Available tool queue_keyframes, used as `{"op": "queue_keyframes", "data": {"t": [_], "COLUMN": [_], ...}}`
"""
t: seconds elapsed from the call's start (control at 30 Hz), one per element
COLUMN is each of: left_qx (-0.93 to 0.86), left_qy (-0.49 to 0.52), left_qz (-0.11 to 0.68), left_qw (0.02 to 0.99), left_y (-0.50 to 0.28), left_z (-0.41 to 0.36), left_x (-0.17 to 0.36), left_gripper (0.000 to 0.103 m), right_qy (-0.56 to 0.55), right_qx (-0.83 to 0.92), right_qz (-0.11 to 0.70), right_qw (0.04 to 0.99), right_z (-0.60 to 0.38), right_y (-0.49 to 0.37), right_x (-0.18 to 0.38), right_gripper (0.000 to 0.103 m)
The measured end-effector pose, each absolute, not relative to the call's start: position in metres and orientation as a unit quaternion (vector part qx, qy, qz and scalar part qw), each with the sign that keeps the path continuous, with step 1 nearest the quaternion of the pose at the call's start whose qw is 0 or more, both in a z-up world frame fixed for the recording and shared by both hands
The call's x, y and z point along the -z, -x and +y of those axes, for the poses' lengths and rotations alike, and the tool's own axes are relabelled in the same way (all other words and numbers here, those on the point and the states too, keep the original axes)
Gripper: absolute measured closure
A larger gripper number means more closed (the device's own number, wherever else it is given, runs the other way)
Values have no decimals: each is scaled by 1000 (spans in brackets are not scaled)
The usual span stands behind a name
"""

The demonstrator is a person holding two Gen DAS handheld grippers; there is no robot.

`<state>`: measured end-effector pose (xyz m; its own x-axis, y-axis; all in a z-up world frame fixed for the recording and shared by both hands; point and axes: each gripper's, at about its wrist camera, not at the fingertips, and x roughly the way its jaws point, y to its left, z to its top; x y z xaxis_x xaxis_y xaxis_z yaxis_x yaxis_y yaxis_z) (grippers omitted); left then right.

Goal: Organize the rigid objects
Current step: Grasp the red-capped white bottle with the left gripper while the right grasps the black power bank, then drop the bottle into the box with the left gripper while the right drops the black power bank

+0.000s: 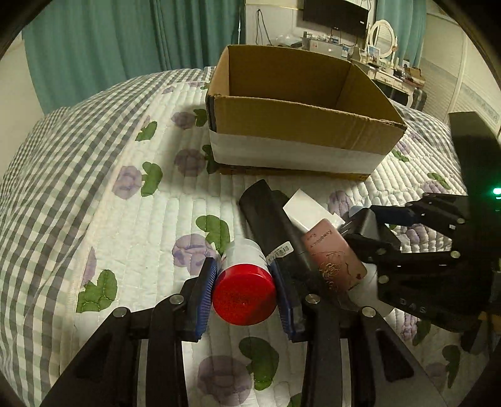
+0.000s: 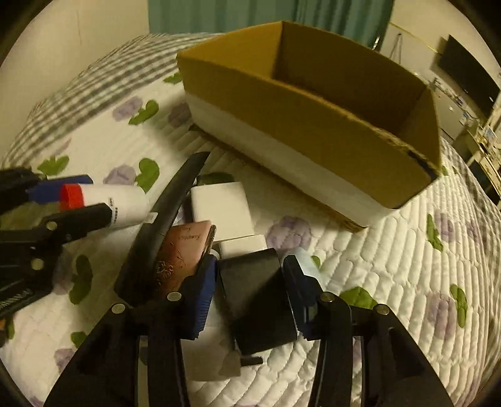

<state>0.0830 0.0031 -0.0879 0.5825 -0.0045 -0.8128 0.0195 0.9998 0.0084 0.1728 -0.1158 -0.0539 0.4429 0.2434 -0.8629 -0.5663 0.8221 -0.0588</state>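
Note:
My left gripper (image 1: 244, 275) is shut on a white bottle with a red cap (image 1: 244, 292), lying on the bed; the bottle also shows in the right wrist view (image 2: 106, 202). My right gripper (image 2: 250, 278) is shut on a black block (image 2: 255, 300), seen from the left wrist view too (image 1: 371, 227). Between them lie a long black case (image 1: 272, 225), a pink box (image 1: 332, 253) and a white box (image 2: 220, 209). The open cardboard box (image 1: 300, 125) stands beyond, its inside showing no objects.
Everything rests on a quilted bed cover (image 1: 131, 219) with purple flowers and a grey check border. Green curtains (image 1: 109, 40) hang behind. A dresser with a mirror (image 1: 383, 34) and a dark screen (image 1: 335, 14) stand at the far right.

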Motion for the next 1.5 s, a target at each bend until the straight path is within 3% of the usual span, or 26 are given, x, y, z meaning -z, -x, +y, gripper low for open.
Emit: {"op": "queue_keyframes", "data": {"t": [0.23, 0.6, 0.83, 1.07, 1.27, 1.37, 1.5], "left_qx": [20, 41, 70, 55, 65, 56, 55], "left_qy": [0, -27, -28, -39, -40, -32, -23], "left_qz": [448, 372, 349, 364, 384, 374, 362], "left_qw": [894, 927, 934, 929, 920, 925, 930], "left_y": [-89, -94, -169, -247, -261, -260, -259], "left_z": [13, 4, -9, -18, -20, -15, -5], "left_x": [77, -3, -46, -12, 24, 24, 10], "left_gripper": [66, 66, 66, 66, 66, 58, 56], "right_qy": [122, 91, 95, 79, 69, 57, 50], "right_qx": [-238, -215, -195, -178, -177, -177, -171], "right_qz": [474, 350, 314, 339, 371, 376, 375], "right_qw": [839, 907, 924, 920, 909, 908, 910], "right_z": [-130, -145, -138, -143, -151, -157, -158], "right_y": [-171, -155, -198, -259, -282, -286, -289], "right_x": [47, -92, -144, -116, -68, -56, -55], "right_gripper": [63, 65, 65, 65, 65, 65, 65]}}
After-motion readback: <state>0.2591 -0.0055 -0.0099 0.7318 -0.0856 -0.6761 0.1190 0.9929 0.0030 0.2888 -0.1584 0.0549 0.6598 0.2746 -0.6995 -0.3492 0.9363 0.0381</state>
